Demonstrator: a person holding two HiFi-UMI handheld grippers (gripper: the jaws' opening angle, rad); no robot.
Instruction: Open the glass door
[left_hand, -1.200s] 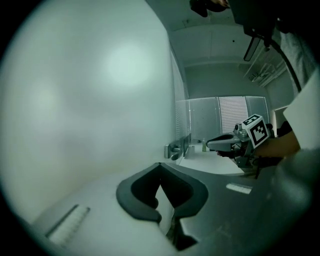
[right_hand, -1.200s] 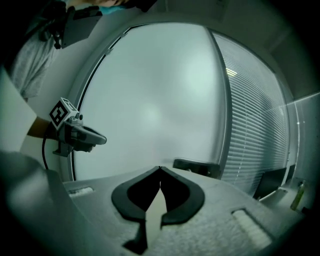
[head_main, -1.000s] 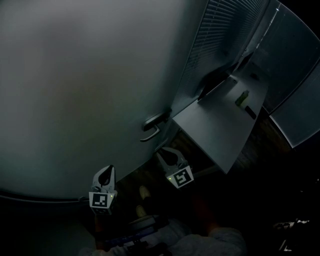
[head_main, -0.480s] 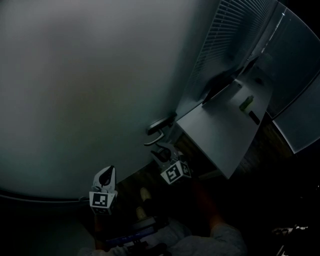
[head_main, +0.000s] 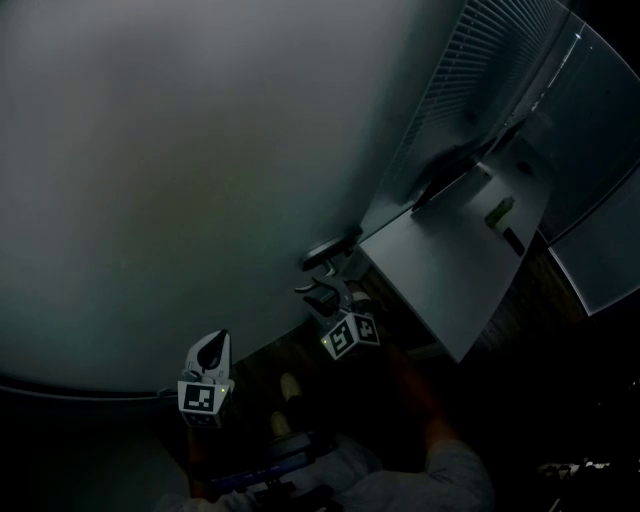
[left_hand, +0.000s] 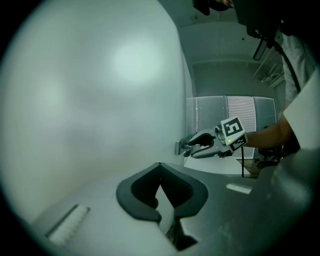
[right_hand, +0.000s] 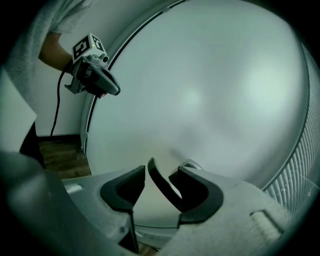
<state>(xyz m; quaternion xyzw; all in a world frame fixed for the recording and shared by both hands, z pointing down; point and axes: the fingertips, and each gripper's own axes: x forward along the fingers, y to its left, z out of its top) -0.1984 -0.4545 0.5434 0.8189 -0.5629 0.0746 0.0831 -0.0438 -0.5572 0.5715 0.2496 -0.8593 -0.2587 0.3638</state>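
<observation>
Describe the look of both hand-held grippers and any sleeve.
The left hand-held gripper and right hand-held gripper each have a pale grey body, black pads and a cube with black-and-white square markers. A dark cable hangs from the left one. The sleeve is light grey. The right one's jaws are opening, the door handle between them.

A grey table (head_main: 440, 275) carries a small green item (head_main: 499, 212) and a dark flat item (head_main: 514, 241).

Glass door (head_main: 180, 170): big frosted panel, pale grey-green, upright, no see-thru, fills most of head view. Lever handle (head_main: 330, 249): dark metal, approx level, sticks out from the glass near door's R edge. Door poss. slightly ajar, too dim to be sure.
</observation>
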